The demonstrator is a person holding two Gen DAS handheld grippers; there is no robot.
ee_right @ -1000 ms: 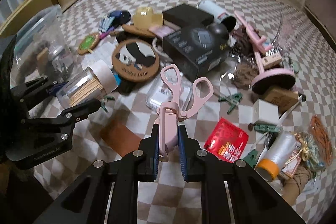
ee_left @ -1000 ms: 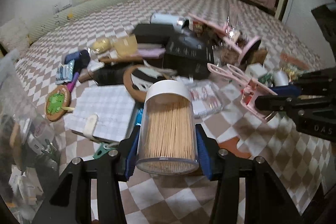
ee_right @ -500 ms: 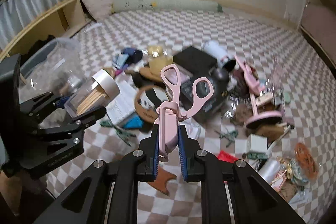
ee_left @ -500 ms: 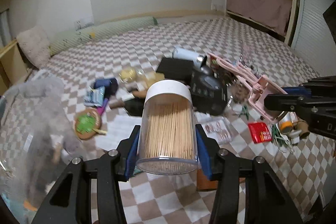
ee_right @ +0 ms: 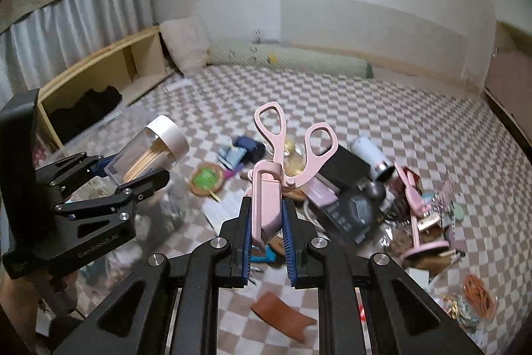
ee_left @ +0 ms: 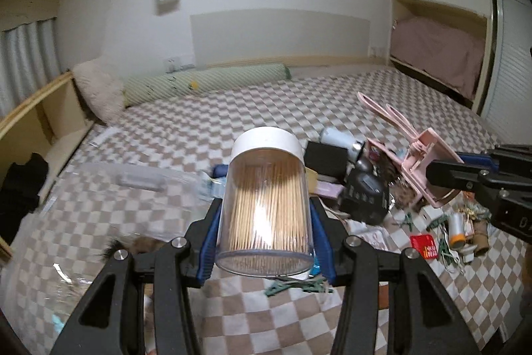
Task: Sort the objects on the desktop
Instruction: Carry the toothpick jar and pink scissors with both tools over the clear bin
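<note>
A clear toothpick jar (ee_left: 264, 205) with a white lid is clamped between the blue pads of my left gripper (ee_left: 264, 238), high above the checkered bed. The same jar (ee_right: 149, 152) shows at the left of the right wrist view, held by the left gripper (ee_right: 133, 172). My right gripper (ee_right: 266, 228) is shut on pink scissors (ee_right: 269, 188) in a pink sheath, their handles pointing up and away. In the left wrist view the pink scissors (ee_left: 422, 162) hang at the right in the right gripper (ee_left: 445, 170).
A heap of small things covers the checkered bedspread (ee_right: 382, 122): a black box (ee_right: 355, 215), a white tumbler (ee_right: 369, 155), a pink stand (ee_right: 415, 212), a green coaster (ee_right: 207, 180), a brown leather piece (ee_right: 282, 315). A clear plastic bin (ee_left: 109, 195) sits at the left. A wooden shelf (ee_right: 109, 69) lines the wall.
Both grippers have risen well above the bed with the jar and the scissors still held. The views have tilted up, so the wall and more of the room show.
</note>
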